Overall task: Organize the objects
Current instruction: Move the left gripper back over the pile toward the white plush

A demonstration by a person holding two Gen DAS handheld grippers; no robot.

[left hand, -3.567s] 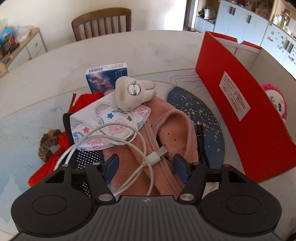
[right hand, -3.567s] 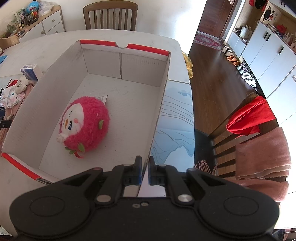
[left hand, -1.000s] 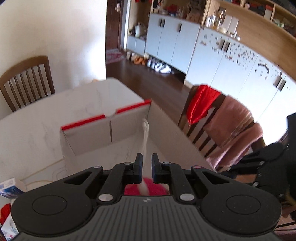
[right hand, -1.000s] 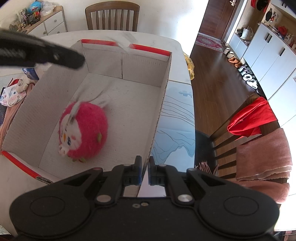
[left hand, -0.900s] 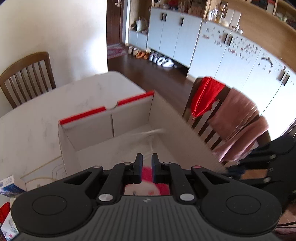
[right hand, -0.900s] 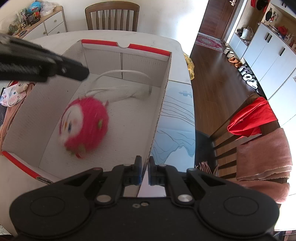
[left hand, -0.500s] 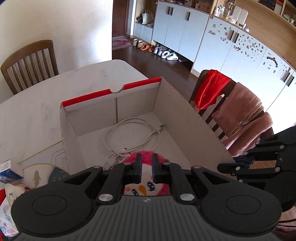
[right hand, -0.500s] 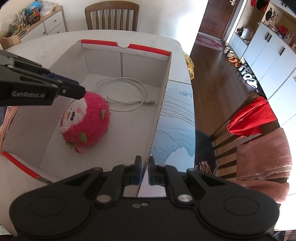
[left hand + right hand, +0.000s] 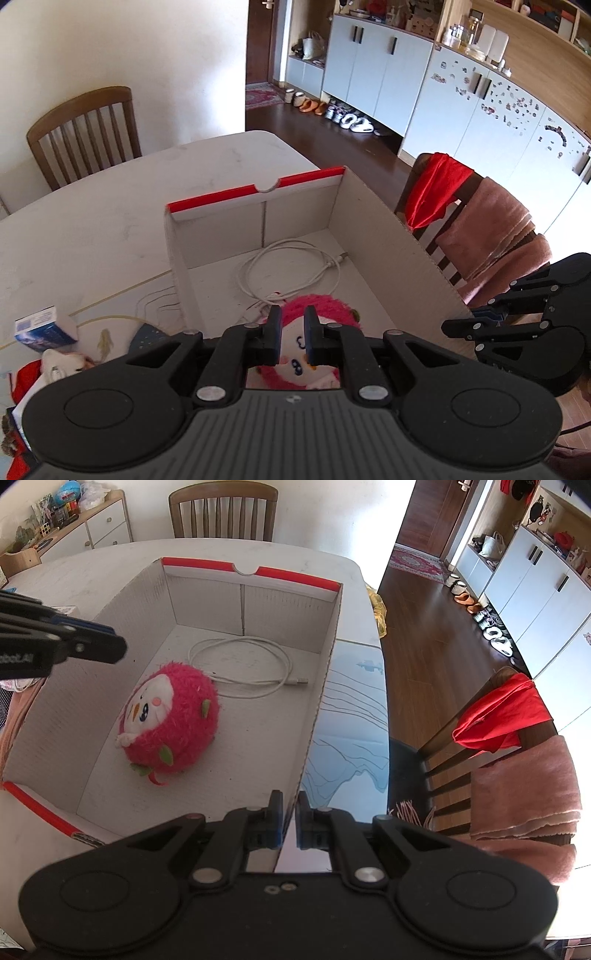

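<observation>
Overhead, the left gripper [image 9: 291, 334] hangs above the near-left part of the cardboard box [image 9: 317, 709], its fingers drawn close together with only a narrow gap and nothing between them. Across from it, the right gripper [image 9: 289, 821] is clamped on the box's right wall near the front corner, one finger inside and one outside.

Down in the box, a pink plush toy [image 9: 168, 716] with a white face sits toward the front, tipped onto its side. Behind it, near the back wall, a white cable [image 9: 243, 670] lies in a loose coil, its plug end pointing at the right wall; one loop runs just beside the toy.

Outside the box on the left, on the table [image 9: 92, 225], are a small blue carton [image 9: 44, 328] and a pale stuffed toy [image 9: 61, 363] on a pile of fabric. By the right side stands a chair [image 9: 480, 738] draped with a red cloth [image 9: 502, 712] and a pink towel [image 9: 524, 786]. Another wooden chair [image 9: 223, 511] stands at the far end.
</observation>
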